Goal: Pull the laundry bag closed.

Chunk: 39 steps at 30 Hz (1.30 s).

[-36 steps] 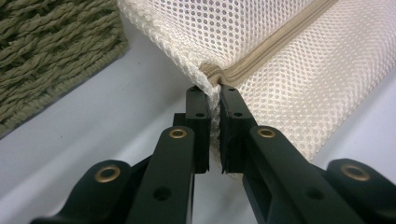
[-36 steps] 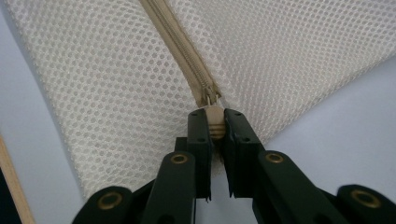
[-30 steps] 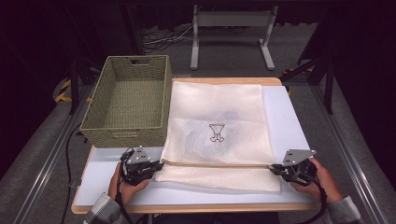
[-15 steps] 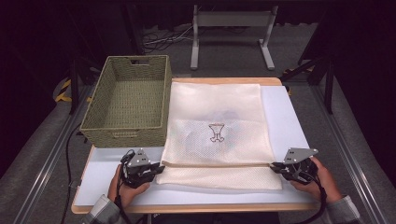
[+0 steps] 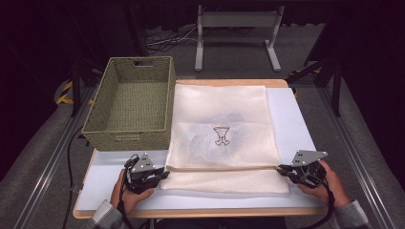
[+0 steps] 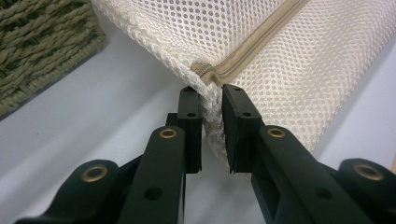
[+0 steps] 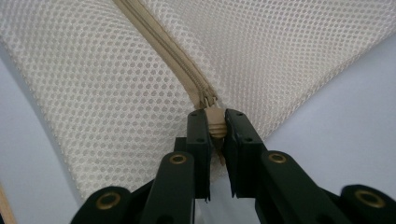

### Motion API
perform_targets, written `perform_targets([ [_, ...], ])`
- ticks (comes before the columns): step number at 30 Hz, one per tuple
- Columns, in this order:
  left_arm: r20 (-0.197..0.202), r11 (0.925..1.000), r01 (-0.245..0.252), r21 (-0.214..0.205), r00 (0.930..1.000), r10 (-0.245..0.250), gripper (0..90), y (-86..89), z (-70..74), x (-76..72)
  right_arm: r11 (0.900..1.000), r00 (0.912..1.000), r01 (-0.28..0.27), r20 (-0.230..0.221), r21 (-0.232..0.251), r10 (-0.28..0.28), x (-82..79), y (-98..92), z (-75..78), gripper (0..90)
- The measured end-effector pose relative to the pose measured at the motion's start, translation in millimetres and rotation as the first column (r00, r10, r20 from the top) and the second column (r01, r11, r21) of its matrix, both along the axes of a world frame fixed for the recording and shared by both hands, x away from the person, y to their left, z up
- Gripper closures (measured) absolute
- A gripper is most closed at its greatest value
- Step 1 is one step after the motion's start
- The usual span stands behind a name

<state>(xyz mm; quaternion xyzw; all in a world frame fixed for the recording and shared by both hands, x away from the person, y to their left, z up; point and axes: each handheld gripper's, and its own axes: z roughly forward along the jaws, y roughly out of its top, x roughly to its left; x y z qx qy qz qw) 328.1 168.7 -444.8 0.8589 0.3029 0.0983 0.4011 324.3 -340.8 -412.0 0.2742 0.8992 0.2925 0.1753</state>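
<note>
the left claw (image 5: 165,174) has the side edge of the cream mesh laundry bag (image 5: 222,114) between its jaws, right at the end of the tan zip (image 6: 252,51). its jaws have just been opening a little. the mesh runs down between the pads and looks pinched at the tips, but only lightly. the right claw (image 5: 282,168) is clenched on the tan fabric tab (image 7: 215,125) at the other end of the zip, and the slider sits just beyond its tips.

the bag lies flat on the white table top (image 5: 291,114), spreading ahead of both claws, with a narrow strip of it lying back towards the hands. the olive woven basket (image 5: 133,102) stands ahead of the left claw and off to its outer side, its wall beside the bag's edge.

the likeliest trouble is on the left. if that grip loosens further while the right claw pulls or lifts, the mesh edge would probably slide out. the bag would then hang from one end, fold over itself or drag across the table. the right hold is small too. it has only the tab, so a sideways tug could strip the tab from the pads or run the slider along the zip. lifting unevenly could let the far part of the bag sweep against the basket wall and snag on the weave. i'd judge the mesh to be thin and slippery, so a firm pinch on both sides matters before any lift.
</note>
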Motion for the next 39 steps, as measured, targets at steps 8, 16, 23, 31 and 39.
perform_targets([
  [8,0.005,1.0,-0.008,0.002,1.0,0.008,74.4,-0.2,0.0,-1.7,0.9998,0.9998,0.003,0.017,0.018,-0.003,-1.1,1.2,-0.2,77.8],
  [16,0.025,0.9996,-0.029,0.006,0.9993,0.029,64.8,2.3,0.7,-3.1,0.9965,0.9982,0.016,0.056,0.082,-0.021,-2.7,0.5,3.4,71.4],
  [23,0.058,0.9995,-0.028,0.015,0.9979,0.027,59.6,3.1,2.4,-4.7,0.9927,0.9973,0.011,0.071,0.12,-0.02,-2.6,5.2,2.8,65.3],
  [31,0.07,0.9979,-0.045,0.046,0.9967,0.042,40.7,2.8,1.1,-3.5,0.9906,0.9959,0.024,0.083,0.135,-0.035,0.1,6.6,0.3,50.9],
  [39,0.056,0.9984,-0.042,0.038,0.9976,0.04,26.5,2.0,-0.5,-0.9,0.9954,0.996,0.018,0.086,0.094,-0.026,0.6,13.2,-4.2,29.5],
])
